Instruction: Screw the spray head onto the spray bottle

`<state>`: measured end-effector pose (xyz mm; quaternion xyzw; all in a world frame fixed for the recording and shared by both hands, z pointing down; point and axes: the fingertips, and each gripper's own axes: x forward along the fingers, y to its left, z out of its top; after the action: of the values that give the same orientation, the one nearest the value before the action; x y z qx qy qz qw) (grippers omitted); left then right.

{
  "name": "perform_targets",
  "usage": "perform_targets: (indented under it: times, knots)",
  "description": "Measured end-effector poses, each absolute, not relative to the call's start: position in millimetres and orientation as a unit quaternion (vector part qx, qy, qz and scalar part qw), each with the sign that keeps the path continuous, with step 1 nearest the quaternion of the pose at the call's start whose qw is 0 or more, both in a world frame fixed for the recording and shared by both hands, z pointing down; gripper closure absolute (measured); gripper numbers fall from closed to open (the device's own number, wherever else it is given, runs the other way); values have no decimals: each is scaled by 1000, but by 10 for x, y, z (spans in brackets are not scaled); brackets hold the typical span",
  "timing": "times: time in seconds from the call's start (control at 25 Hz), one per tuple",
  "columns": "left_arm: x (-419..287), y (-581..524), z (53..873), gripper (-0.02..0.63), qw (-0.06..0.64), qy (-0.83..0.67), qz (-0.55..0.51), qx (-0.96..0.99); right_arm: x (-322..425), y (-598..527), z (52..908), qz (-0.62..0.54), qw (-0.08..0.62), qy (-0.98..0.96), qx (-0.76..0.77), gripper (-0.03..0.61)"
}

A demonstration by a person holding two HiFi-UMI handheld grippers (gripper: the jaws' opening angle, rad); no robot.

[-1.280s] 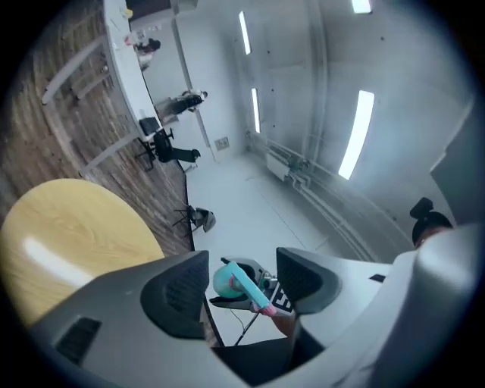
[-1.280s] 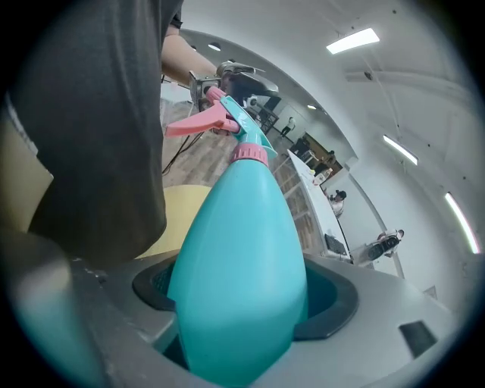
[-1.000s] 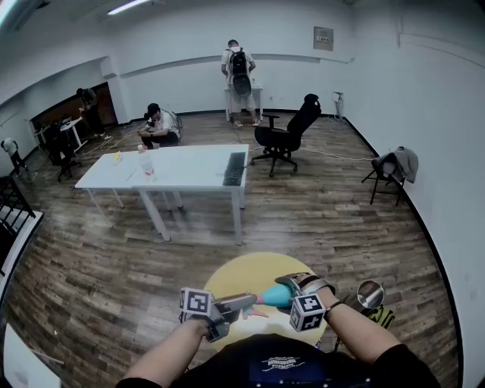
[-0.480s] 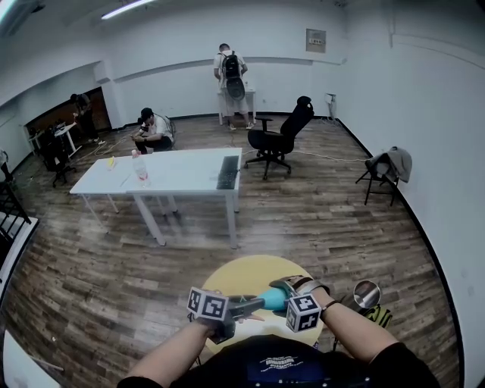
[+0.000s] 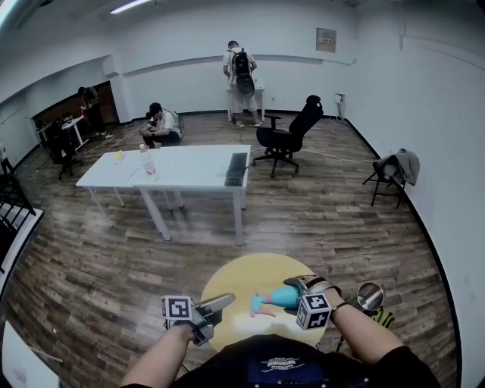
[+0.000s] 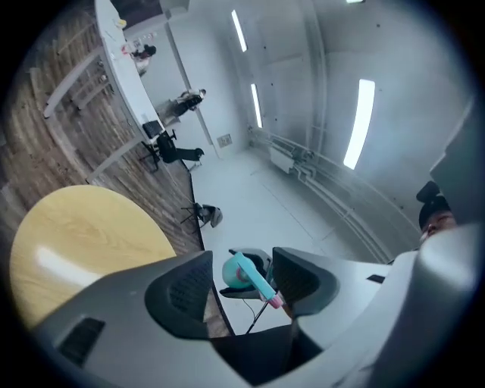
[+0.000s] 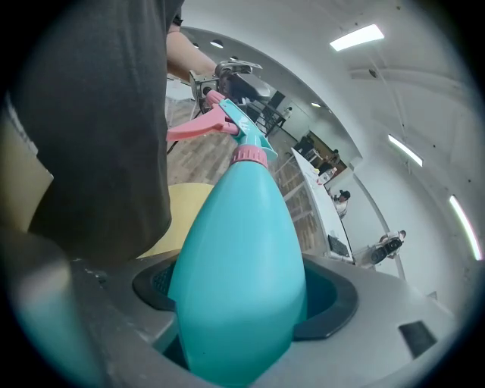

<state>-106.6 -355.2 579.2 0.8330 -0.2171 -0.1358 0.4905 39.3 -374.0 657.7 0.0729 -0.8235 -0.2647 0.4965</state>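
Right claw [image 5: 298,288] clamps the teal bottle [image 7: 241,265], spray head [image 7: 227,121] on its neck, above the yellow counter [image 5: 242,273]; left claw [image 6: 241,289], jaws just opening, grips nothing, apart from the head.

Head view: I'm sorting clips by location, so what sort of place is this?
Probably a sparsely furnished office or lab workroom: a long white table carrying a keyboard, a black swivel chair beyond it, and a wood-plank floor under a ceiling strip light.
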Motion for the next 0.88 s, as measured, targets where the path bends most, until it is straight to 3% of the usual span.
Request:
perform_targets:
  times: [0.12,0.2,0.4,0.48,0.6,0.72,0.88]
  knots:
    - [-382,-3560,5713,330,479,-155,-71,861,110,-3662,6459,-299,485,-819,58,167]
    - [-153,-3585,5798,439,456,-172,-6,873,83,-3685,6445,-314,487,-813,56,167]
    - [12,-3542,5772,422,375,-176,69,907,212,-3693,6395,-329,482,-808,73,167]
    - [35,-3533,5776,417,375,-180,76,906,230,-3686,6412,-322,483,-811,73,167]
    - [-71,-3578,5718,406,444,-184,-5,877,184,-3652,6394,-294,475,-826,68,168]
    - [-430,-3605,5538,336,508,-187,-138,830,252,-3665,6425,-268,470,-838,77,169]
    - [-1141,-3604,5726,299,528,-250,-193,788,487,-3709,6548,-247,480,-837,92,169]
